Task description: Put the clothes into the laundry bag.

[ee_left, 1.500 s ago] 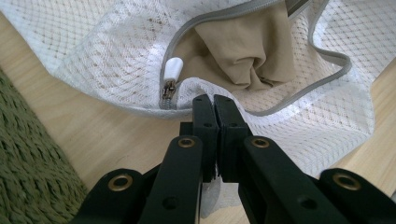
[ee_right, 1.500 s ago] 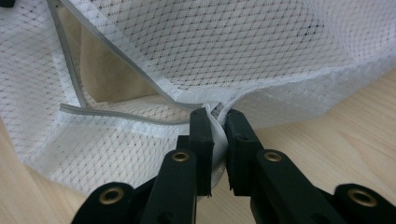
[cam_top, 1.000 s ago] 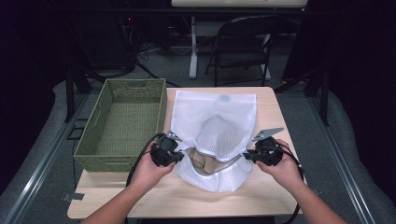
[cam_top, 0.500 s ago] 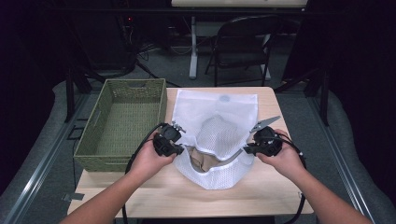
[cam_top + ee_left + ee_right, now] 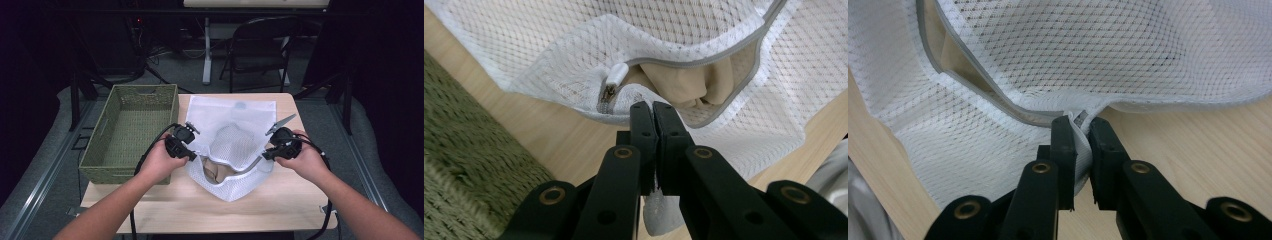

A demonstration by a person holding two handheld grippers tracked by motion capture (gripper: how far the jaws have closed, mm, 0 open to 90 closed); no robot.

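Bag: the white mesh bag (image 5: 235, 145) lies in the middle of the table (image 5: 300, 200), its near end lifted and the zipper mouth open.
Left gripper (image 5: 189, 156): jaws closed tight on the bag's edge beside the zipper pull (image 5: 615, 76).
Right gripper (image 5: 266, 156): jaws pinched on the opposite edge of the mouth.
Inside: beige cloth (image 5: 684, 82).
Basket (image 5: 131, 132): on the left edge of the table.

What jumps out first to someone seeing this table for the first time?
A white mesh bag lies mid-table with its zipper mouth gaping, something beige showing inside. The left gripper and right gripper each pinch one end of that mouth. A green basket stands to its left.
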